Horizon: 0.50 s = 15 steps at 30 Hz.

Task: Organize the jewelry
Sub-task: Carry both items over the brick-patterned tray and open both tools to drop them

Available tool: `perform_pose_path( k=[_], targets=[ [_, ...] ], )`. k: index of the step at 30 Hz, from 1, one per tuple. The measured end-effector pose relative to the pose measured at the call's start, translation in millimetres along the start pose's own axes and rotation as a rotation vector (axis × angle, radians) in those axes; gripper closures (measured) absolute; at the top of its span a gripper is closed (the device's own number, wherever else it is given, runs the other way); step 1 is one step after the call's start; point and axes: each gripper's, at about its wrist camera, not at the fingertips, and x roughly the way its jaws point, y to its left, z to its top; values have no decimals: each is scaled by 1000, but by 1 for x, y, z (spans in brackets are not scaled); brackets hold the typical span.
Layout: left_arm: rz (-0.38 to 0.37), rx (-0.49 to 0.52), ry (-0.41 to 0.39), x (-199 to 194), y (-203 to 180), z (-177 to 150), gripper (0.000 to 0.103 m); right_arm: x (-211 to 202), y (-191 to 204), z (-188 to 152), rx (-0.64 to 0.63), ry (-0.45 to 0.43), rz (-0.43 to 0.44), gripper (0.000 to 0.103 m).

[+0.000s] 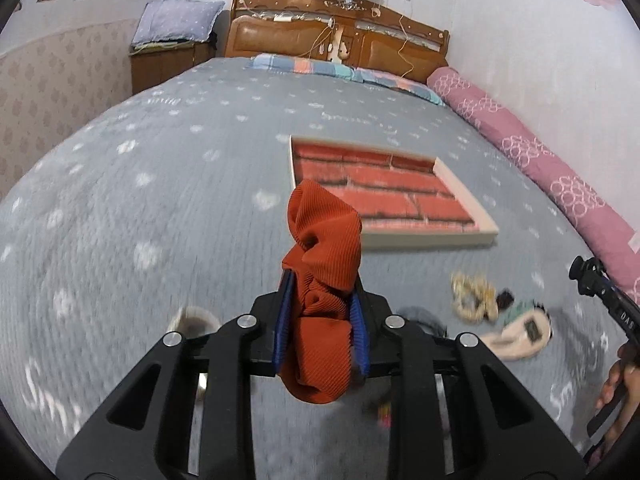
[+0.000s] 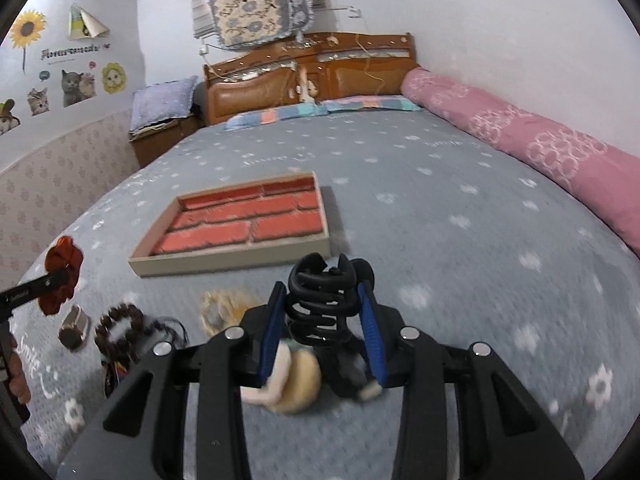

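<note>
My left gripper (image 1: 320, 284) is shut on a rust-orange ribbed scrunchie (image 1: 324, 264) and holds it above the bed, short of the tray (image 1: 452, 184), a shallow beige box with a red brick-pattern floor. My right gripper (image 2: 322, 294) is shut on a black claw hair clip (image 2: 322, 300), held above the bed near the tray's front edge (image 2: 228, 260). The scrunchie also shows at the left of the right wrist view (image 2: 64, 268). The right gripper shows at the right edge of the left wrist view (image 1: 596, 280).
On the grey bedspread (image 2: 460, 264) lie a brown bead bracelet (image 2: 120, 332), a small metal cylinder (image 2: 74, 328), a yellow-white scrunchie (image 1: 472, 296), a cream fluffy hair piece (image 1: 516, 336) and dark hair ties. A pink bolster (image 1: 532, 152) lines the right wall. A wooden headboard (image 1: 336, 36) stands at the back.
</note>
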Motion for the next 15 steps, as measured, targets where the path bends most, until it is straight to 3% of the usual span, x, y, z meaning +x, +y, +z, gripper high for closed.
perform_pose_path(
  k=[9, 15],
  targets=[
    [-77, 11, -18, 44, -20, 60, 78, 59, 35, 59, -68, -11, 84, 66],
    [-45, 56, 5, 106, -42, 97, 78, 132, 58, 97, -104, 25, 125, 66]
  ],
)
